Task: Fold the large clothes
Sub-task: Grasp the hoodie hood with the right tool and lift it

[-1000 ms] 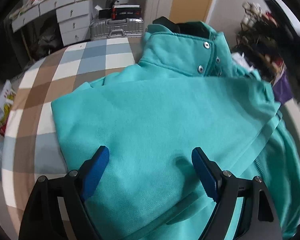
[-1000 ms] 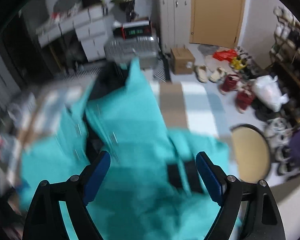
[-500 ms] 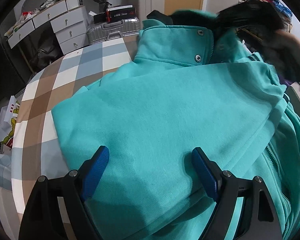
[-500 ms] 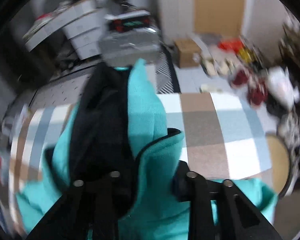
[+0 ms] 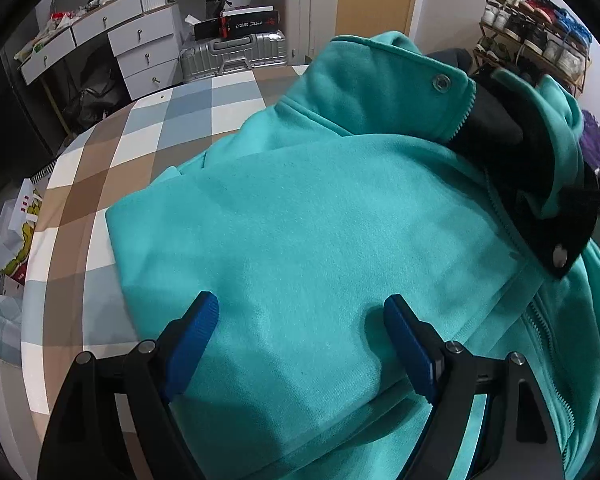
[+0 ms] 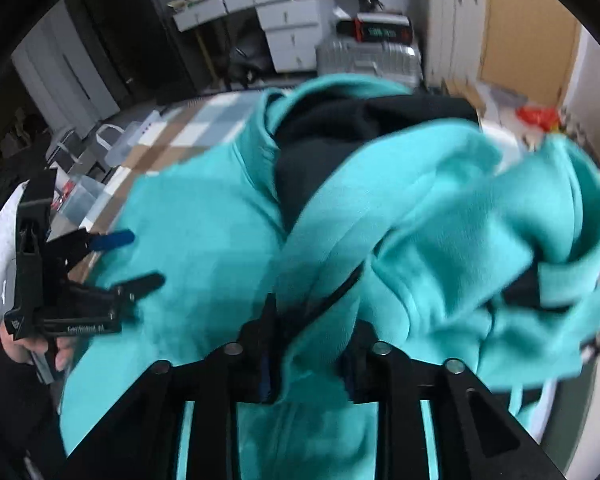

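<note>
While your left gripper (image 5: pixel 300 338) rests jaws apart on the jacket (image 5: pixel 320 220),
your right gripper (image 6: pixel 308 354) is clamped on its fabric, jaws having just eased slightly.

The jacket (image 5: pixel 320 220) lies on the bench (image 5: pixel 148 128) and covers its right part, while the left edge and the far left corner stay free. The collar (image 5: pixel 380 88) is toward the far edge. Behind the far edge a suitcase (image 5: pixel 232 54) lies on the floor, with drawers (image 5: pixel 140 52) at its left. A shoe rack (image 5: pixel 540 40) stands at the far right.
</note>
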`<action>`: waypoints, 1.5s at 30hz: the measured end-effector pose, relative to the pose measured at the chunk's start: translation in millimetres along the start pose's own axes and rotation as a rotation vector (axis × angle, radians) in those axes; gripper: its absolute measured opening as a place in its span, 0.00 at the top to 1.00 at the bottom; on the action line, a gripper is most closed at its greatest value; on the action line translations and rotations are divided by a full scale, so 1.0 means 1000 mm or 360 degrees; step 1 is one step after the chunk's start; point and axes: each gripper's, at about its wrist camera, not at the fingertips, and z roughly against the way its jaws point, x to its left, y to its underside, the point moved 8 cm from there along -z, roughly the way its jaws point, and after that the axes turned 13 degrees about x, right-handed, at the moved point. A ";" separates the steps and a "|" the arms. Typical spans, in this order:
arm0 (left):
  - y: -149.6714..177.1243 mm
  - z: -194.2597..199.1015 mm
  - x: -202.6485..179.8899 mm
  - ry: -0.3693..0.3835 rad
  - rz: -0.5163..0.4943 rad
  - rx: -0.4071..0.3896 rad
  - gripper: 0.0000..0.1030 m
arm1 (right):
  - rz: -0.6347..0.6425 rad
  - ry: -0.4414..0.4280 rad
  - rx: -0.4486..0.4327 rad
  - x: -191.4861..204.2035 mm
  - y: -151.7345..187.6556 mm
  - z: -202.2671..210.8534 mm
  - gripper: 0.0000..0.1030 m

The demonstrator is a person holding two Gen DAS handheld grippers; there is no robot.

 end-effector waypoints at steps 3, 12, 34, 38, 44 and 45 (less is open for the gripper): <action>0.001 -0.001 -0.001 -0.0020 -0.0035 -0.0002 0.22 | -0.0129 -0.0078 -0.0002 -0.014 -0.004 0.026 0.43; -0.001 -0.003 -0.003 -0.0066 -0.0034 0.0011 0.21 | -0.0546 -0.0066 -0.0253 -0.089 -0.089 0.075 0.17; -0.008 0.034 0.006 0.0162 0.0156 -0.0122 0.21 | 0.0724 0.0679 -0.0671 0.103 -0.070 0.093 0.93; -0.016 0.074 0.014 0.0219 0.0200 -0.0338 0.21 | 0.0704 0.0477 -0.0625 0.118 0.004 0.077 0.93; -0.044 0.127 0.006 0.0310 0.0168 -0.0571 0.21 | 0.0270 0.0234 -0.0551 0.090 0.051 0.040 0.93; -0.053 0.132 0.000 0.0292 0.0130 -0.0582 0.21 | 0.0227 0.0199 -0.0568 0.088 0.056 0.039 0.93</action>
